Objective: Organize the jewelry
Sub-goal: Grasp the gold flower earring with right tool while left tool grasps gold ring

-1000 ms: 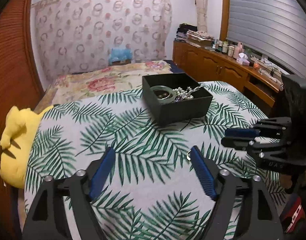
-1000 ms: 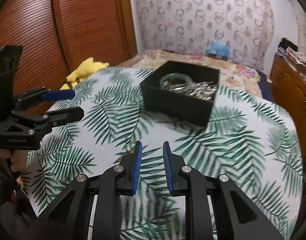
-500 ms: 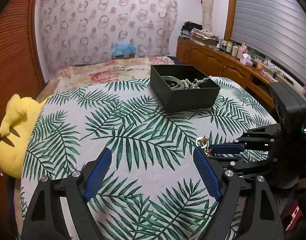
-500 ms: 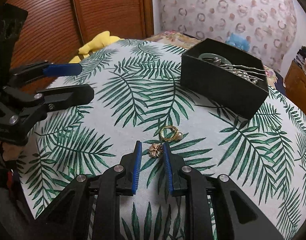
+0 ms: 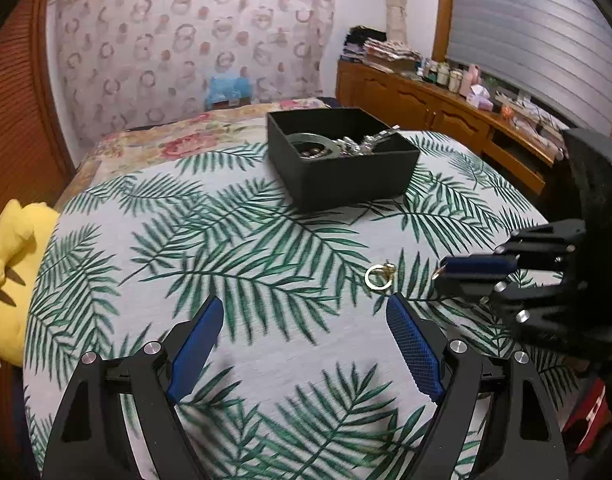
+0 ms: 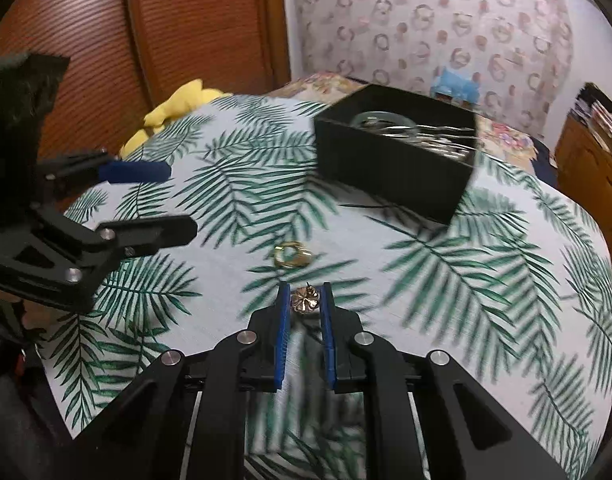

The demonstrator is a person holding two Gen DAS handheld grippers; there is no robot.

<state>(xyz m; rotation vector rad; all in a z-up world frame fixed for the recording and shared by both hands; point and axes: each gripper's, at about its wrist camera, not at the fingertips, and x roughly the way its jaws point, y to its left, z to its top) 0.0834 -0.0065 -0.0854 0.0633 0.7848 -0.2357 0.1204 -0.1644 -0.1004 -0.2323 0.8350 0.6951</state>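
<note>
- Your right gripper point(image 6: 305, 304) is closing on the small gold flower-shaped earring point(image 6: 304, 303), nearer you than the black square jewelry box point(image 6: 394, 168).
- Your left gripper point(image 5: 302, 320) stands wide apart, empty.
- The gold ring point(image 5: 377, 278) lies on the palm-leaf cloth point(image 5: 234, 248), well short of that box.

Gold flower earring point(image 6: 304, 303) between closing fingers point(image 6: 283, 332). Gold ring point(image 6: 291, 255) flat on leaf-print cloth just beyond. Black box point(image 6: 390, 168) open, jewelry inside.

Bedroom: ring-patterned curtain point(image 5: 186, 52), slatted wooden doors point(image 6: 154, 32), low wooden cabinet point(image 5: 434, 108), closed window blind point(image 5: 538, 32), bed with leaf-print cover point(image 5: 246, 248).
</note>
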